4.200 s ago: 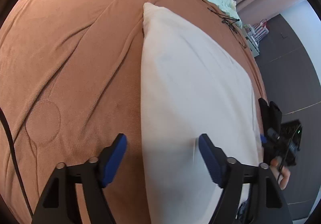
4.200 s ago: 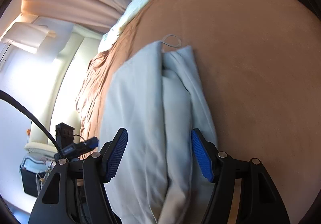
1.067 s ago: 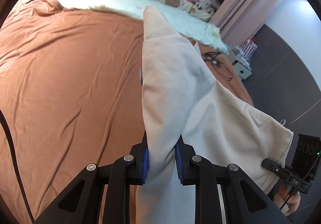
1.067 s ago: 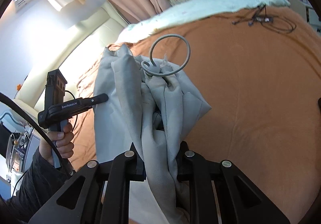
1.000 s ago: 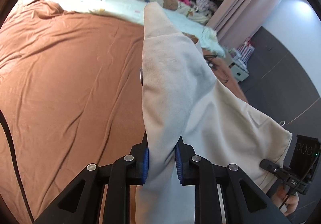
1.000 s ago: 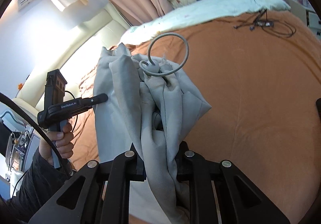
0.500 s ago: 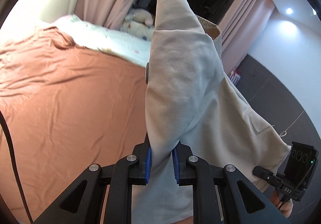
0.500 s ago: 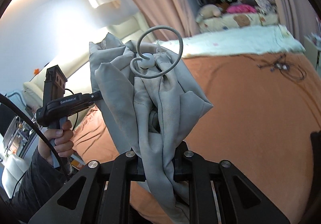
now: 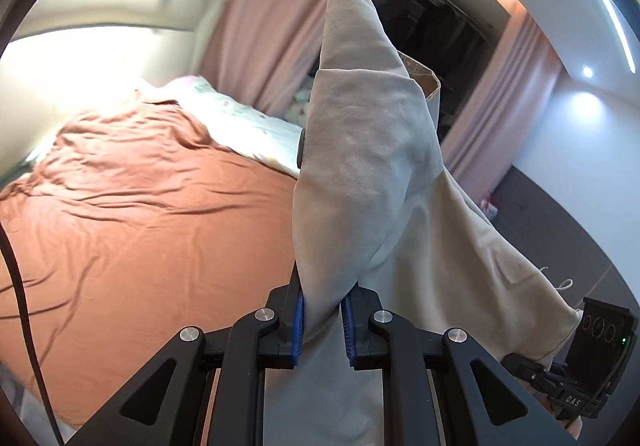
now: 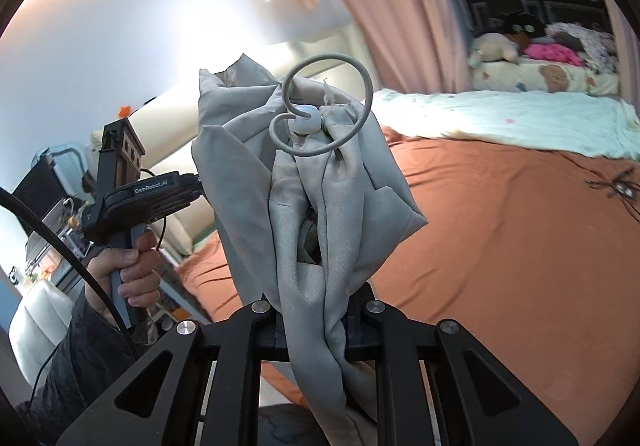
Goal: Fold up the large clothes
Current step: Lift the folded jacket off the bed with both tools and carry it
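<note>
Pinching garment (image 9: 360, 182) edges aloft: left gripper (image 9: 322, 322), right gripper (image 10: 316, 326) fingers clamped; bed (image 9: 140, 214) below.

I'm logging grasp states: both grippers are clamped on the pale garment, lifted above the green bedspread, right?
Not quite: the bedspread is rust-orange, not green, as the left wrist view shows. Both the left gripper and right gripper are clamped on the lifted pale beige-grey fabric garment.

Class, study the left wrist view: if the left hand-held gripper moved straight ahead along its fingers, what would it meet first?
The left hand-held gripper is shut on the cream garment, which fills its line. Beyond the cloth probably come the pink curtain and the dark window, well above the brown bedspread, though depth is unclear.
</note>
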Action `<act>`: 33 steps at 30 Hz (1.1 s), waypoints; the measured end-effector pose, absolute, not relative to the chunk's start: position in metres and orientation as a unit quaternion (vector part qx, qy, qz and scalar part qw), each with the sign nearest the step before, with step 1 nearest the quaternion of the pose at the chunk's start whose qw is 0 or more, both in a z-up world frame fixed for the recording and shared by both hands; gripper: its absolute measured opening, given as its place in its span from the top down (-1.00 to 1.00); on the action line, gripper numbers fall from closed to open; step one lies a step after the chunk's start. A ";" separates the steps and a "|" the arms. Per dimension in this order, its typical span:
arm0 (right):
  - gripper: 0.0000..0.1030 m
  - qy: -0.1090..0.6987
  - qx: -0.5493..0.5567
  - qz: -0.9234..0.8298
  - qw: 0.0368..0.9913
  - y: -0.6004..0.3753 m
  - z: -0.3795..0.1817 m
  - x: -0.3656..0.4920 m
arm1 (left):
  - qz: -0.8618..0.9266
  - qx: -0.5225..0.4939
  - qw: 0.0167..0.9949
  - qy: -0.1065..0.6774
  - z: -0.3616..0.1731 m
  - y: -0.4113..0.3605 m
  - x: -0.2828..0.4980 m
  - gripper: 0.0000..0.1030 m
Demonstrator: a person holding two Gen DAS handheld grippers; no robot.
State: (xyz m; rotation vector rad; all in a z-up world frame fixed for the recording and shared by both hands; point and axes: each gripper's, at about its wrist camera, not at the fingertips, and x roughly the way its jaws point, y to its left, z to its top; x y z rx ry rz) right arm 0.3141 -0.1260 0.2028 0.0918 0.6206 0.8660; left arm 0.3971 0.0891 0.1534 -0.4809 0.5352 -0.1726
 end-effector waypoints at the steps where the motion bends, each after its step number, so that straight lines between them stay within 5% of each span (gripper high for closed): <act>1: 0.78 0.295 0.040 0.419 0.858 -0.118 0.202 0.320 | -0.078 -0.239 0.933 0.258 0.153 0.102 0.392 0.69; 33: 0.78 0.316 -0.009 0.595 0.739 0.252 0.101 0.422 | 0.129 -0.209 0.945 0.215 0.109 0.477 0.262 0.70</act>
